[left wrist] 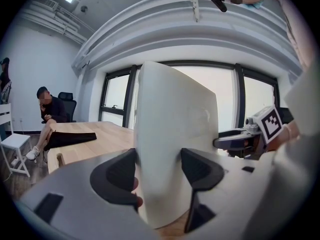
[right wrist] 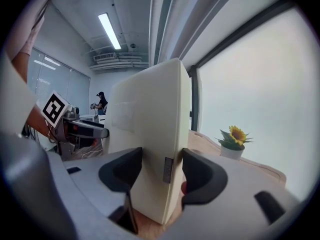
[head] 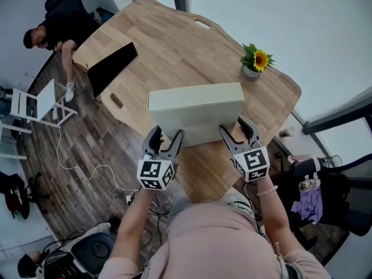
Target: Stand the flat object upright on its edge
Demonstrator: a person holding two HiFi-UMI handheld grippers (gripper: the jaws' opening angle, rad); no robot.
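A flat cream-coloured case [head: 195, 114] stands upright on its long edge on the wooden table [head: 174, 45], near the front edge. My left gripper [head: 164, 141] clamps its left end, and my right gripper [head: 238, 133] clamps its right end. In the left gripper view the case [left wrist: 175, 134] fills the gap of the left gripper [left wrist: 160, 176], with both dark pads against its faces and its lower edge on the wood. The right gripper view shows the same case [right wrist: 150, 134] pinched in the right gripper [right wrist: 162, 176], with a small dark tab on its narrow side.
A potted sunflower [head: 256, 61] sits at the table's far right. A black flat item [head: 111, 67] lies at the far left edge. A person [head: 58, 31] sits beyond it, beside a white chair [head: 40, 103]. Cables cross the floor at the left.
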